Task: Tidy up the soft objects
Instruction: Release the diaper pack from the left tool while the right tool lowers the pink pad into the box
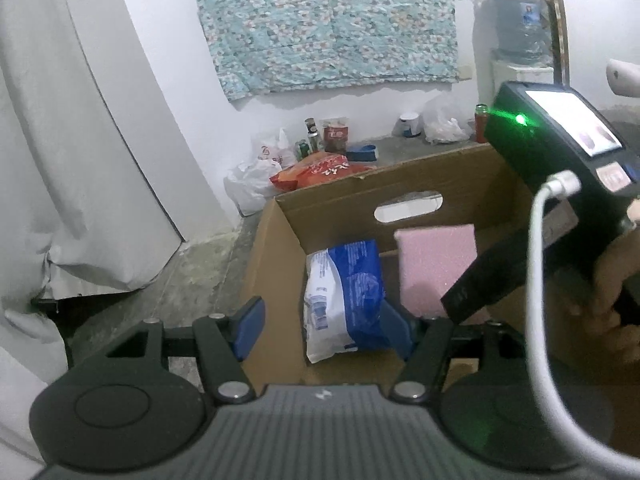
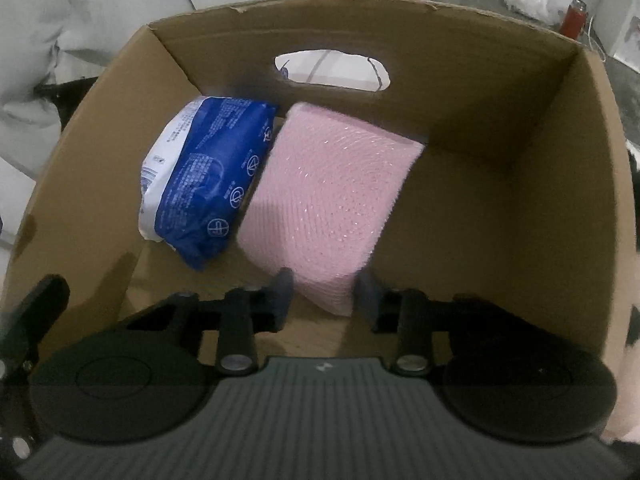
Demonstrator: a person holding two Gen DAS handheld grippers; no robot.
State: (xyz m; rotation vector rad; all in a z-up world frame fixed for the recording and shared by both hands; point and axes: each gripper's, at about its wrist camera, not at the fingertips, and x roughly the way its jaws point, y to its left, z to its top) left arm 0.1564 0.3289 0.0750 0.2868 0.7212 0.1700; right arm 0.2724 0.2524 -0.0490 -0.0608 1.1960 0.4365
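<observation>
A cardboard box (image 2: 500,208) with a hand-hole holds a blue and white soft pack (image 2: 208,184) on the left and a pink sponge pad (image 2: 328,200) beside it. My right gripper (image 2: 322,300) is inside the box, its blue pads on either side of the pad's near corner; whether they press it I cannot tell. My left gripper (image 1: 324,328) is open over the box's left wall (image 1: 272,280), the blue pack (image 1: 344,296) lying between its pads, apart from the left one. The pink pad (image 1: 436,264) and the right gripper's body (image 1: 560,148) show in the left wrist view.
The box stands on a grey concrete floor (image 1: 192,280). Plastic bags (image 1: 256,180), a red snack bag (image 1: 320,172), bottles and cans lie along the white wall behind it. A water dispenser (image 1: 516,40) stands at the back right. White draped cloth (image 1: 60,160) hangs at the left.
</observation>
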